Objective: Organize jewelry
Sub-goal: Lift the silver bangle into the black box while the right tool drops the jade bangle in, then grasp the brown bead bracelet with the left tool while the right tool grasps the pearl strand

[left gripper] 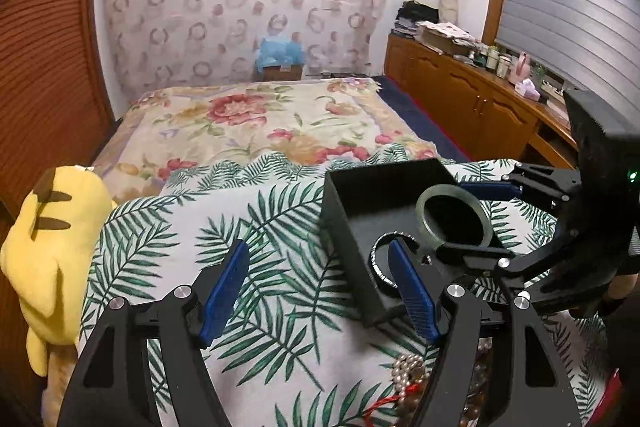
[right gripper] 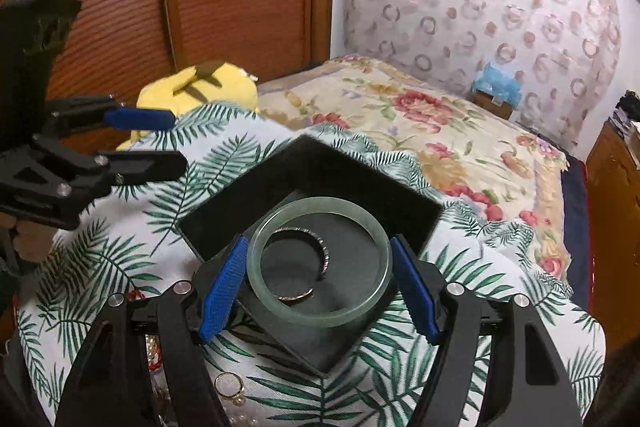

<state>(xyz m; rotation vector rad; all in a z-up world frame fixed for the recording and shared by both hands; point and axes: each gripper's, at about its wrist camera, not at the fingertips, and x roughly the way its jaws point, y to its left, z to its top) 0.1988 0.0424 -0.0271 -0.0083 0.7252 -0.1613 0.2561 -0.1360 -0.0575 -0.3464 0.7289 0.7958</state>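
Two ribbed blue jaws of the right gripper (right gripper: 318, 285) clasp a smooth jade bangle (right gripper: 319, 263); left gripper (left gripper: 320, 293) gapes.

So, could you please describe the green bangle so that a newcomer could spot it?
On the palm-leaf cloth sits an open black box. Above it, the right gripper holds a thick, smooth, pale-green bangle, unlike the thin patterned metal one lying inside.
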